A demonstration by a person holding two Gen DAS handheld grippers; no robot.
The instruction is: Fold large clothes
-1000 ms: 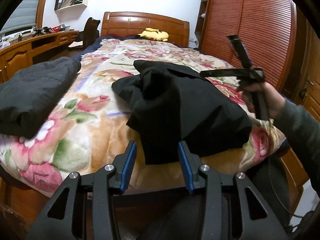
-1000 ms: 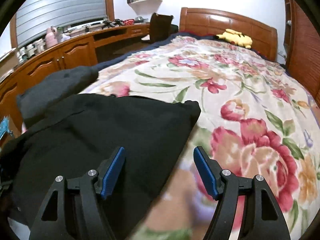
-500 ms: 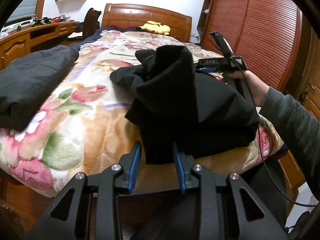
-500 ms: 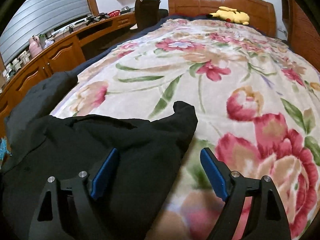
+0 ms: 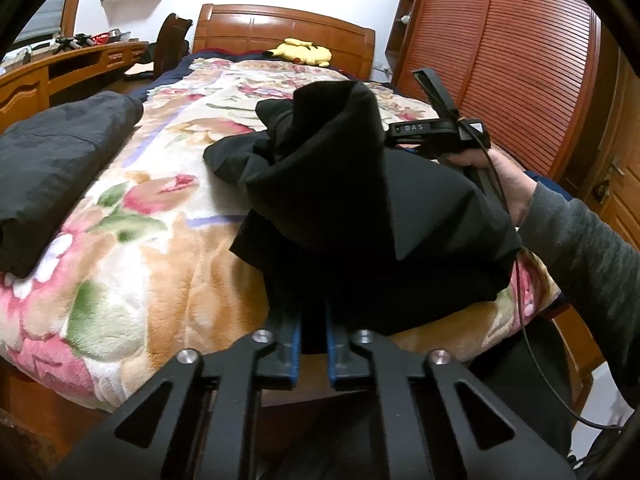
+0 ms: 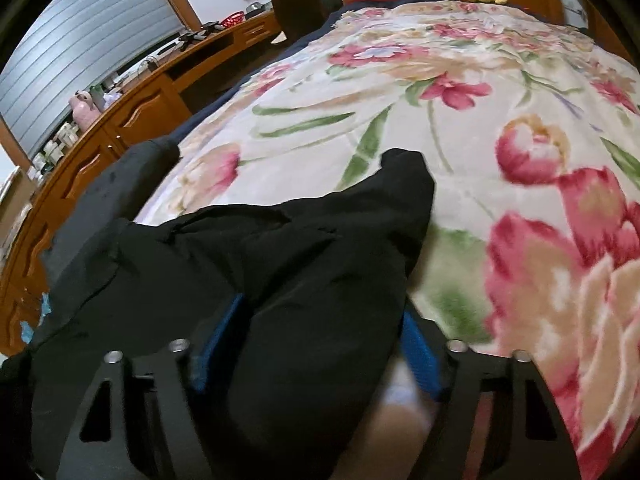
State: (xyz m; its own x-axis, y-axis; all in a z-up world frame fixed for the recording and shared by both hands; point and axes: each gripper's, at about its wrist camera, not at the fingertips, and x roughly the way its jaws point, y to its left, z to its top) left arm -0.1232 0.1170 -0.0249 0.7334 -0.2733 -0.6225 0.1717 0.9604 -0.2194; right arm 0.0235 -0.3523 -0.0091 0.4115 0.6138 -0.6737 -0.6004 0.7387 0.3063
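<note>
A black garment [image 5: 360, 208] lies bunched in a mound at the foot of the floral bed blanket [image 5: 132, 280]. My left gripper [image 5: 312, 330] is shut on the garment's near hem, which hangs over the bed edge. A hand in a grey sleeve [image 5: 580, 256] holds the right gripper's handle [image 5: 436, 130] behind the mound, and its fingers are hidden there. In the right wrist view the right gripper [image 6: 322, 308] straddles a thick fold of the black garment [image 6: 280, 248]. Its jaws are closing, with the cloth filling the gap between the blue pads [image 6: 420, 344].
A folded dark grey garment [image 5: 52, 168] lies on the bed's left side. A yellow plush toy [image 5: 300, 52] sits by the wooden headboard [image 5: 280, 28]. A wooden desk [image 5: 60, 76] runs along the left, and slatted wardrobe doors [image 5: 520, 60] stand on the right.
My left gripper went from open to shut on the garment's hem. The right gripper came down over the garment and narrowed around a fold, and the mound rose.
</note>
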